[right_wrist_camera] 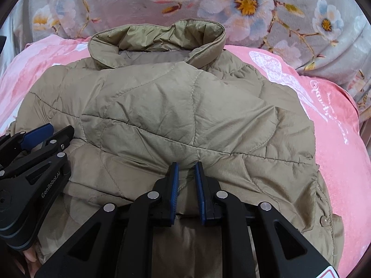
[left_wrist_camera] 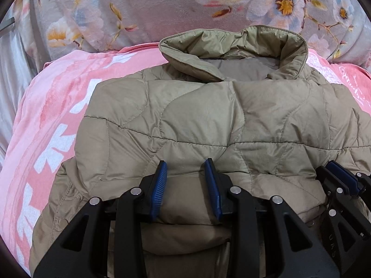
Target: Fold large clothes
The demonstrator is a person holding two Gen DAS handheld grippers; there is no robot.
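Observation:
A tan quilted puffer jacket [left_wrist_camera: 208,115] lies folded on a pink blanket, collar [left_wrist_camera: 234,46] at the far side; it also shows in the right wrist view [right_wrist_camera: 185,115]. My left gripper [left_wrist_camera: 186,169] has its blue pads partly apart, with a thick fold of the jacket's near edge between them. My right gripper [right_wrist_camera: 186,171] has its pads close together, pinching a fold of the jacket's near edge. Each gripper shows in the other's view: the right one at the lower right [left_wrist_camera: 340,176], the left one at the lower left [right_wrist_camera: 44,136].
The pink blanket [left_wrist_camera: 58,115] with white patterns covers the bed under the jacket and shows in the right wrist view [right_wrist_camera: 336,139]. A grey floral blanket [left_wrist_camera: 139,7] is bunched up behind the collar. A silver fabric edge [left_wrist_camera: 11,58] is at the far left.

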